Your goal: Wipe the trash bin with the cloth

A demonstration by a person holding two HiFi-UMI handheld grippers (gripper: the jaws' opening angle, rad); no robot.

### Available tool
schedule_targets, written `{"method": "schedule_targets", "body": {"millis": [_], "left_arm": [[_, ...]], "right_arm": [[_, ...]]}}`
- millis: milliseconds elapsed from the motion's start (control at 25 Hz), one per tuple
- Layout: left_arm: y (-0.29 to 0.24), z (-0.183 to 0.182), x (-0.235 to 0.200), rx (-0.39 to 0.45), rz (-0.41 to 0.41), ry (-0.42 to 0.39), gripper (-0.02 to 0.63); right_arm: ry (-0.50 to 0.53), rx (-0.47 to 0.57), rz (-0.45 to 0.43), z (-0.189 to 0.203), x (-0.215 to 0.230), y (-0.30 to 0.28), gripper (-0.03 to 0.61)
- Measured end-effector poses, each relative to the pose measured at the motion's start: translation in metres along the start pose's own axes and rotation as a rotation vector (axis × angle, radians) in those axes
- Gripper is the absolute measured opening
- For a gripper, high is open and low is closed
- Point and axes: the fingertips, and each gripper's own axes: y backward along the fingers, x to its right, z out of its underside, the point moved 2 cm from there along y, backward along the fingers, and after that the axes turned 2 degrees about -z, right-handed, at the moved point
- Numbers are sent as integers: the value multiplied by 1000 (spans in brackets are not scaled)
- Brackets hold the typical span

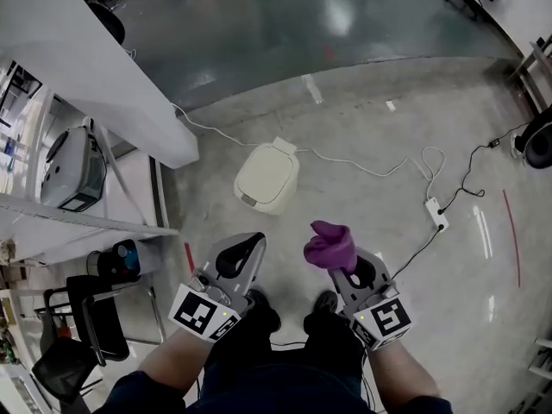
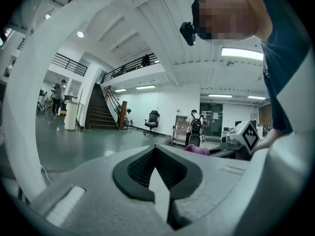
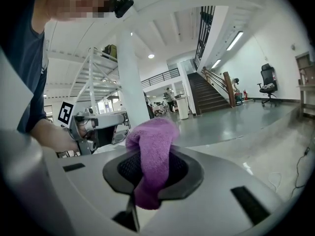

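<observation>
A cream-white trash bin point(image 1: 267, 176) with its lid down stands on the concrete floor ahead of me. My right gripper point(image 1: 338, 259) is shut on a purple cloth point(image 1: 330, 244), which bunches up above the jaws; in the right gripper view the cloth point(image 3: 150, 156) fills the jaw gap. My left gripper point(image 1: 241, 247) is shut with nothing in it, its dark pads point(image 2: 142, 173) pressed together. Both grippers hang side by side in front of my legs, short of the bin and apart from it.
A white cable point(image 1: 362, 166) runs from the bin to a power strip point(image 1: 437, 213) at the right. A grey pillar point(image 1: 95, 59) and shelving with a white appliance point(image 1: 73, 169) stand left. A black chair point(image 1: 82, 326) is at lower left.
</observation>
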Motion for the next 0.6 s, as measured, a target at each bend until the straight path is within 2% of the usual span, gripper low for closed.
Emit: {"method": "schedule_targets", "body": {"millis": [600], "left_arm": [[-49,176,-77,8,-60,-6,-2]], "right_arm": [[43,28,29,156,82,-111,78]]}}
